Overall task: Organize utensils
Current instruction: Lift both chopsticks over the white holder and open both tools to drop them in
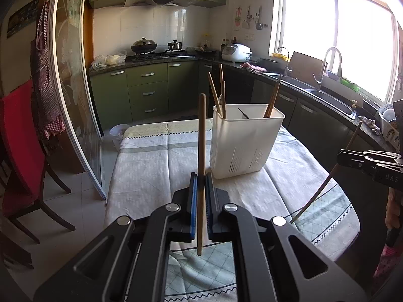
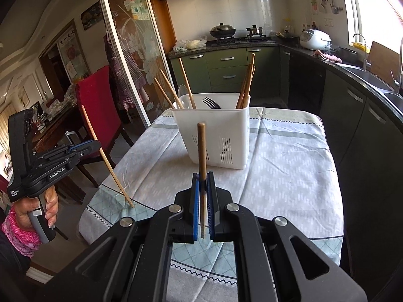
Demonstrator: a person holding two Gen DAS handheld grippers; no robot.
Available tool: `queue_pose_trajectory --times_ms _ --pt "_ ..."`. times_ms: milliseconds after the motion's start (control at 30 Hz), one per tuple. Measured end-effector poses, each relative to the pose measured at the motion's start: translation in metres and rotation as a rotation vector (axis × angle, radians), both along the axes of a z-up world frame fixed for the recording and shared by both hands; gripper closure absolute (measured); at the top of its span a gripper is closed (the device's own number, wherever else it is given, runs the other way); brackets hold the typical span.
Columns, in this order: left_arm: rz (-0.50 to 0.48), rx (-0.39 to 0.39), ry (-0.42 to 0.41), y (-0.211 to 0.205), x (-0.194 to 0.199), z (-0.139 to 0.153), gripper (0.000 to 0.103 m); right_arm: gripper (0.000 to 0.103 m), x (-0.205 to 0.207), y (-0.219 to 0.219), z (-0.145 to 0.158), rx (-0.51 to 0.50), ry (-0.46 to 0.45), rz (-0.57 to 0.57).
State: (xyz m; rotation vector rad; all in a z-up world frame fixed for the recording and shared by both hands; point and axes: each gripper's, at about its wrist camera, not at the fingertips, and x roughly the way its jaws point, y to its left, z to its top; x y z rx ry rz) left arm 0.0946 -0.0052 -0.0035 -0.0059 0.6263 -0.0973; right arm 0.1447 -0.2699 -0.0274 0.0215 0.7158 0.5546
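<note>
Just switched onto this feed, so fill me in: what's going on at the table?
A person is sorting chopsticks into the white utensil caddy on the cloth-covered table. The left tongs are shut on one wooden chopstick, held upright. The right tongs grip another chopstick. Both hover short of the caddy, which already holds several chopsticks, a fork and a white spoon.

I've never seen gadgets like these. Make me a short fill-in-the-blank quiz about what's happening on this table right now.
1. Each gripper, left gripper and right gripper, is clamped on one wooden ____.
2. The white utensil holder stands on a table covered with a ____.
3. Between the chopstick bunches in the holder lies a dark metal ____.

Missing words: chopstick; tablecloth; fork
</note>
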Motion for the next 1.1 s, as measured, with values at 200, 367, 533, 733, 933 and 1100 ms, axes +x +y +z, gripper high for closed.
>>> queue_pose_trajectory --times_ms 200,367,533,733,933,1100 --pt "-0.057 -0.027 -0.008 -0.012 0.006 0.022 0.097 0.097 -0.002 -0.002 0.006 0.013 -0.014 0.003" --pt "-0.109 -0.058 -0.064 -0.025 0.018 0.064 0.097 0.097 0.0 -0.005 0.005 0.017 -0.01 -0.003" --pt "-0.116 -0.063 -0.192 -0.042 0.043 0.114 0.097 0.097 0.001 -0.014 0.006 0.024 -0.011 -0.02" --pt "-0.068 -0.059 -0.306 -0.062 0.093 0.139 0.097 0.097 -0.001 -0.027 0.007 0.034 -0.015 -0.036" --pt "-0.029 -0.036 -0.239 -0.075 0.143 0.105 0.097 0.097 0.001 -0.041 0.008 0.04 -0.017 -0.061" --pt "-0.037 -0.021 -0.152 -0.077 0.163 0.067 0.097 0.097 0.007 -0.041 0.018 0.04 -0.033 -0.06"
